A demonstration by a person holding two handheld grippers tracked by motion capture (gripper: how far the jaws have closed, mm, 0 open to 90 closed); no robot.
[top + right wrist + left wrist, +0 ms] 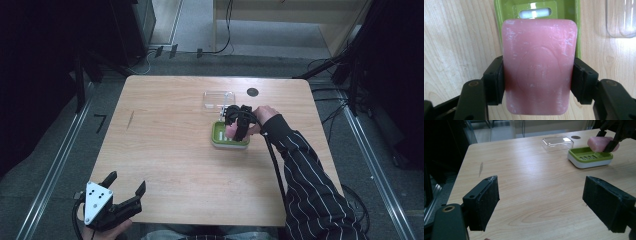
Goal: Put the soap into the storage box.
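While the right gripper hangs over the desk, its fingers are closed in on a pink bar of soap, one pad pressed to each long side, and the bar is squarely between them! Seen along that gripper, the soap juts out past the fingertips toward 12 o'clock, with its far end over the green soap dish. From the left gripper view, the bar rides clear above the dish, not touching it.

Look at that soap: a rounded rectangular block, rosy pink, with whitish scuffs over the face and an oval stamp in the middle, its lettering too faint to read.

From the high view, the dish sits right of the desk's centre, green tray on a white base, slotted drain inside. Just beyond it, toward 12 o'clock, lies a clear plastic lid, flat on the wood and apart from the dish.

Down at 7 o'clock, the left gripper waits at the near edge, fingers spread wide, holding nothing.
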